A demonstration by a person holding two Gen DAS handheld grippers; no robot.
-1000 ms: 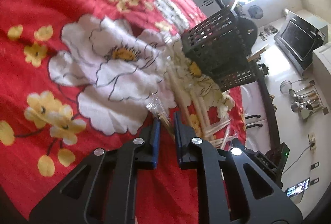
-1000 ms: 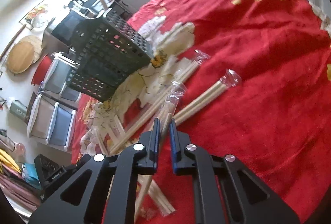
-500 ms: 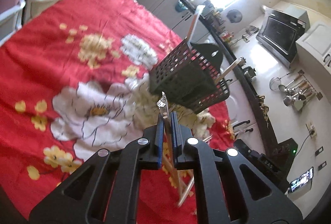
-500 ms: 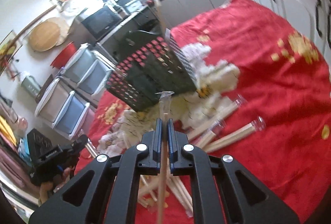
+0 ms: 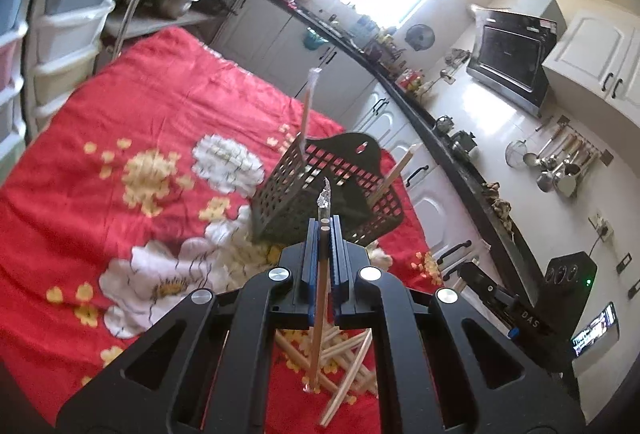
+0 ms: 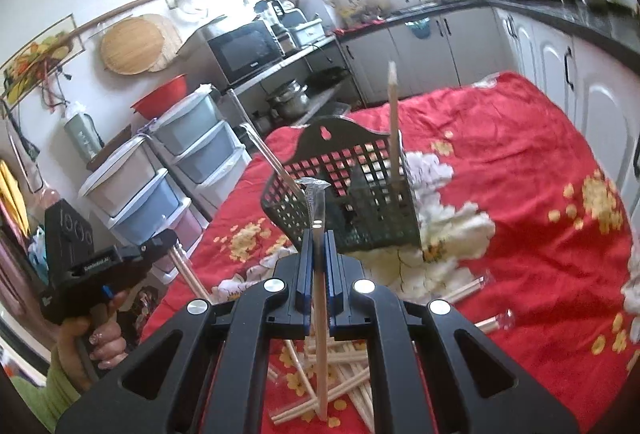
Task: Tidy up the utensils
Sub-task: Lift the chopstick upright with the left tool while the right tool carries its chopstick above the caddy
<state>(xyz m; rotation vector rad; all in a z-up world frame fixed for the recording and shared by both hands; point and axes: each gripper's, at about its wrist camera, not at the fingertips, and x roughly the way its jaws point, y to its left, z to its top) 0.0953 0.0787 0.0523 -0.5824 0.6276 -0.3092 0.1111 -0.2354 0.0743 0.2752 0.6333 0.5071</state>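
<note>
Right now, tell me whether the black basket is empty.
Not empty. The black basket stands on the red cloth with two wrapped chopstick pairs sticking up out of it.

Matt red floral cloth [image 5: 168, 93], black plastic lattice basket [image 6: 360, 201], pale wooden chopsticks [image 6: 348, 378]

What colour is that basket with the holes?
Black basket, clearest in the right wrist view.

Home kitchen: microwave [image 6: 246, 47], cabinets [image 6: 424, 45], hanging ladles [image 5: 560, 169].
</note>
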